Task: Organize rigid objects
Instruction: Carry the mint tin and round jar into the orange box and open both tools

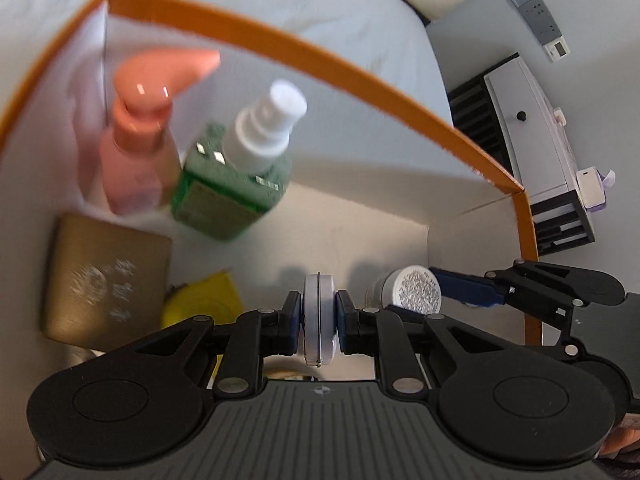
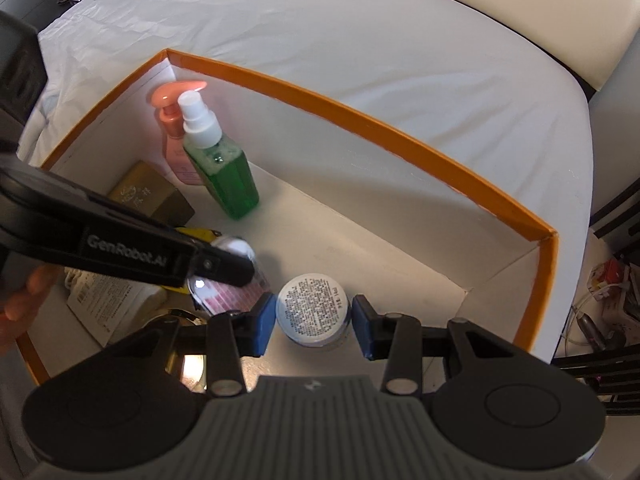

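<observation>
Inside the orange-rimmed box (image 2: pixel 400 136) on the bed, near its right corner, the left tool (image 1: pixel 319 312) clamps a thin round tin (image 1: pixel 318 316) on edge; the right tool (image 2: pixel 313 322) grips a small jar (image 2: pixel 312 308) by its sides; both look light, stiff, slippery.

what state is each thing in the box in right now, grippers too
left gripper: shut on the flat round tin, held on edge
flat round tin: clamped between the pads
right gripper: closed on the white jar
white jar: upside down, printed base up
green spray bottle: upright, capped
pink pump bottle: upright, behind the green one
gold box: lying flat, closed
orange-rimmed box: open-topped
</observation>
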{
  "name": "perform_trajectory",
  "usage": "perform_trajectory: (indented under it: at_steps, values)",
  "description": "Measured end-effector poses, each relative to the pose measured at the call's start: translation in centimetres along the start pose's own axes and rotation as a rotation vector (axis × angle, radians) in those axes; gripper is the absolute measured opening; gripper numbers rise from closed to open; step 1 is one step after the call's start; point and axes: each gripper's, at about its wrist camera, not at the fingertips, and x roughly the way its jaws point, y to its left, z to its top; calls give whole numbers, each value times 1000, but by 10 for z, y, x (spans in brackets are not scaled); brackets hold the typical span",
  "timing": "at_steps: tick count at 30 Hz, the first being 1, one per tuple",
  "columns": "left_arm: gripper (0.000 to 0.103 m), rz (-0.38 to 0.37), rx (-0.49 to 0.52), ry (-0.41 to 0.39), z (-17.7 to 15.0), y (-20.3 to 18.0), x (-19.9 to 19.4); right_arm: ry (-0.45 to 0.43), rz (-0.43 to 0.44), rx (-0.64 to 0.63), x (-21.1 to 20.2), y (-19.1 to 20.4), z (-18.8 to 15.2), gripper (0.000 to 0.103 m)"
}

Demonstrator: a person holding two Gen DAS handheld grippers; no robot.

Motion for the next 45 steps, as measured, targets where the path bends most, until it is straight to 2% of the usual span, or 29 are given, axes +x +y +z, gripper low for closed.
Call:
perform_trajectory:
  at_steps: [3,8,10,13,15,18,24,28,34,40,45]
  values:
    - [20,20,-12,6,2,0,1,3,-11,-10,3,5,0,41]
    - [26,66,-38,3,1,2,-2,11,-31,-19,11,13,3,41]
    - [37,93,-29,-15,-1,1,-7,11,-39,-22,12,16,4,41]
    - [43,123,11,-41,-5,-3,-15,8,-50,-22,11,19,4,41]
    - [43,129,42,-45,-7,-6,-18,8,-56,-21,14,22,4,41]
    - [30,131,60,-45,-7,-9,-19,11,-63,-20,20,24,3,41]
    - [29,114,40,-8,-3,-8,-6,9,-53,-22,28,31,6,41]
    - [30,116,17,-92,-5,-5,-22,-23,-29,-16,29,35,10,41]
    - [30,188,36,-236,-8,-8,-48,-86,-1,62,41,42,21,41]
    - [30,202,35,-272,-10,-6,-54,-76,22,133,54,45,35,41]
    - [30,204,26,-276,-13,-3,-54,-85,34,112,62,54,36,42]
